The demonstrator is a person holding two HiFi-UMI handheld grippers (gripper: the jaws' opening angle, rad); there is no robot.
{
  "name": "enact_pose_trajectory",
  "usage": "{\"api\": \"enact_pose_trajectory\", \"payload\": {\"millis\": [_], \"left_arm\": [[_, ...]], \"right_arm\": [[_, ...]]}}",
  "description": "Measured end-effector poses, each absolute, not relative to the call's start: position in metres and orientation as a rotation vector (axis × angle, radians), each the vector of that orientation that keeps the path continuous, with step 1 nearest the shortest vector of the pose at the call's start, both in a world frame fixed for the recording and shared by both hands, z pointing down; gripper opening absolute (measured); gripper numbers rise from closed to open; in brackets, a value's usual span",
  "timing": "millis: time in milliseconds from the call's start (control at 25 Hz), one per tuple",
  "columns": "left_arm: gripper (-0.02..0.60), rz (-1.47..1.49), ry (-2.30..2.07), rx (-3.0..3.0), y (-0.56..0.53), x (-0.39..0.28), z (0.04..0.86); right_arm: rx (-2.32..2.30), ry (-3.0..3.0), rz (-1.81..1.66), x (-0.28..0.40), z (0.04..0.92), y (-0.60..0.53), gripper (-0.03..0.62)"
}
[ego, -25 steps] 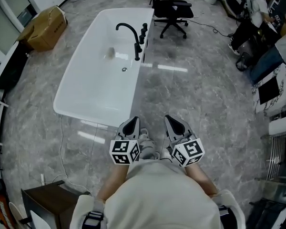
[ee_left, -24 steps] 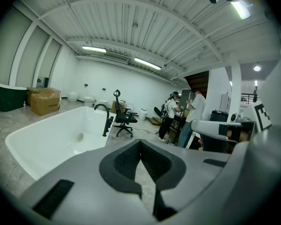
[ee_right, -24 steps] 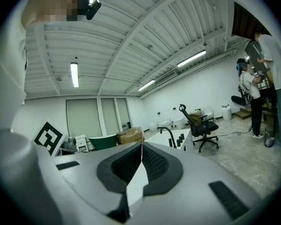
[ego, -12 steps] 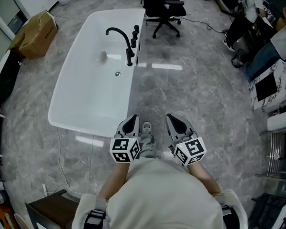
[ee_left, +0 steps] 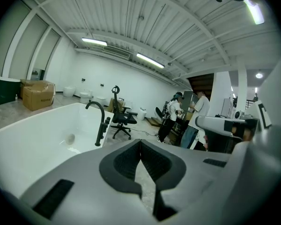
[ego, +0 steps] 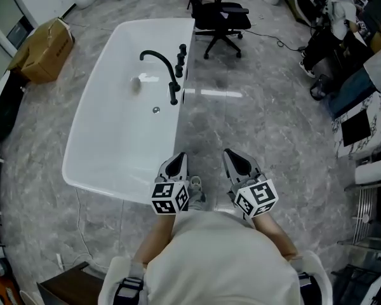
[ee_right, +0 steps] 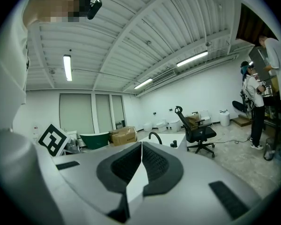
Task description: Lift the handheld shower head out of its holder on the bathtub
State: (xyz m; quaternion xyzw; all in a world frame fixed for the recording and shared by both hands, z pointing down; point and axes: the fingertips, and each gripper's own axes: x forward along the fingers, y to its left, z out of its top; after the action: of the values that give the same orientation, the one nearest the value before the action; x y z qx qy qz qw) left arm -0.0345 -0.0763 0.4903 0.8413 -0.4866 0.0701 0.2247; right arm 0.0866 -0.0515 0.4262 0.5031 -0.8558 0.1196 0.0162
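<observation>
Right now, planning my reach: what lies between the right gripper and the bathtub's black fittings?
Only bare grey floor, as the head view shows; nothing stands between the right gripper and the black fittings on the bathtub.

No words, brands or numbers are legible anywhere. The cubes [ego: 170, 197] on the left gripper [ego: 176, 163] and right gripper [ego: 234, 160] bear only black-and-white square markers

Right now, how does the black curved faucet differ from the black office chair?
The black curved faucet stands on the white bathtub rim; the black office chair, on the grey floor beyond. The faucet is a slim arched pipe; the chair is bulkier, with a star base. Both are black.
</observation>
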Motion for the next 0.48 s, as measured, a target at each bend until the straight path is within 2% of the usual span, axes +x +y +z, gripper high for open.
{"api": "enact_pose_trajectory", "payload": {"millis": [480], "left_arm": [[0.021, 0.203, -1.383, 2.266, -0.179, -0.056, 0.498]], "right_arm": [[1.495, -2.679, 0.387, 0.064, 0.432, -0.169, 0.021]]}}
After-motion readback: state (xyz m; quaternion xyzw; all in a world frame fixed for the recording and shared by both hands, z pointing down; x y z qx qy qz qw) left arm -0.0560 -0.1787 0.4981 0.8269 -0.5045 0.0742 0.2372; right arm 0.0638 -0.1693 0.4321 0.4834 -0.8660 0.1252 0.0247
